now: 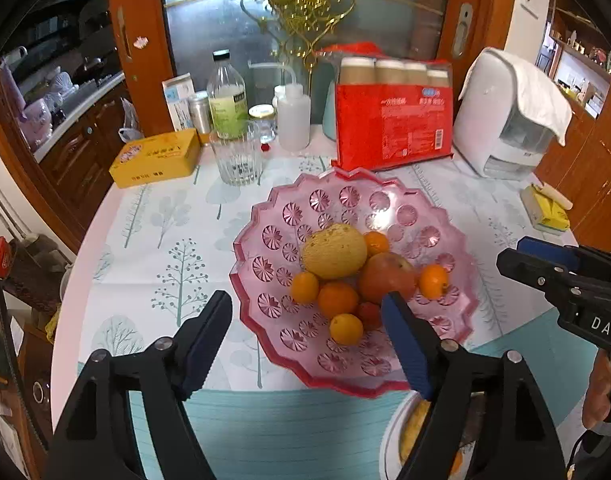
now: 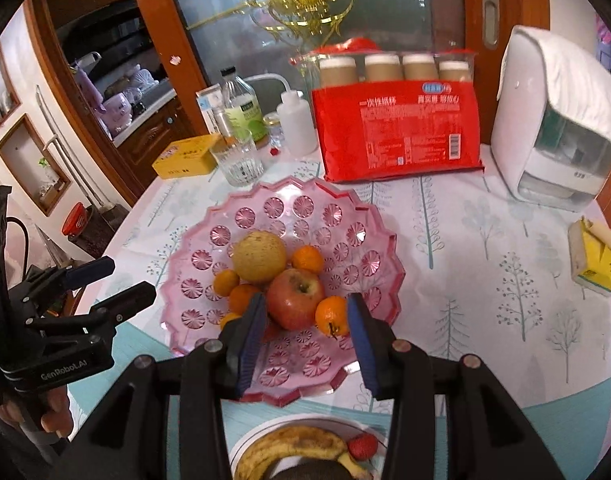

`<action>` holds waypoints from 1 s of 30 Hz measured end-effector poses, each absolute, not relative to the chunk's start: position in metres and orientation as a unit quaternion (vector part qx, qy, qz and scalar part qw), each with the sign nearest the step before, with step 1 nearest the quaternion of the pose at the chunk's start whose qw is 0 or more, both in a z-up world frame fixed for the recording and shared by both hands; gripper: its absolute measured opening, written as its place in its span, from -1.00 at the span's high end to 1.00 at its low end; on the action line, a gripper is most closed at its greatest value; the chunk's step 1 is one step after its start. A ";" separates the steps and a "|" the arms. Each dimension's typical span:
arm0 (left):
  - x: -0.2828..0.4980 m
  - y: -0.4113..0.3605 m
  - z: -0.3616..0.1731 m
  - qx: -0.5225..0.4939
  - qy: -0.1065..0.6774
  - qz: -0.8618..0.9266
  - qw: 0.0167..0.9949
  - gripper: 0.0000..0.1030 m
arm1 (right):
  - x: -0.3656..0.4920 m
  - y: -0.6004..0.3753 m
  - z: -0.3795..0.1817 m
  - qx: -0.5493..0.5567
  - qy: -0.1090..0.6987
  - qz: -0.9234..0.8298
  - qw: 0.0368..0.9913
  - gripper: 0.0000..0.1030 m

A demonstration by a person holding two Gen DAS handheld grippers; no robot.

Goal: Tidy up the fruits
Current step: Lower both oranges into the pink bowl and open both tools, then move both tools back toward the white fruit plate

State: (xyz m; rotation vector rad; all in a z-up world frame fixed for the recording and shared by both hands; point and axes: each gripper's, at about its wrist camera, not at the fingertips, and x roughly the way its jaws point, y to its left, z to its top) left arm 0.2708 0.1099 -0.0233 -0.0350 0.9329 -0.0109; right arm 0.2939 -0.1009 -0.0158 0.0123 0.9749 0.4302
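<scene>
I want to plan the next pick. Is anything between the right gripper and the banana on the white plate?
Nothing visible. The banana lies on the white plate just below the right gripper, whose jaws are empty.

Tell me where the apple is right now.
The apple lies mid-bowl in the pink glass bowl, below the yellow melon, tangerines either side.

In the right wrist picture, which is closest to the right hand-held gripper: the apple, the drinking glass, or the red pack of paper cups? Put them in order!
From the right hand-held gripper:
1. Apple, in the pink bowl, just beyond the fingertips.
2. Drinking glass, past the bowl's far rim, on the left.
3. Red pack of paper cups, at the back. It looks slightly farther than the glass.
</scene>
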 end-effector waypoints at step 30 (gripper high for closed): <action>0.144 0.021 0.005 0.011 0.431 -0.011 0.902 -0.63 | 0.173 -0.198 0.005 0.006 0.459 0.191 0.867 0.18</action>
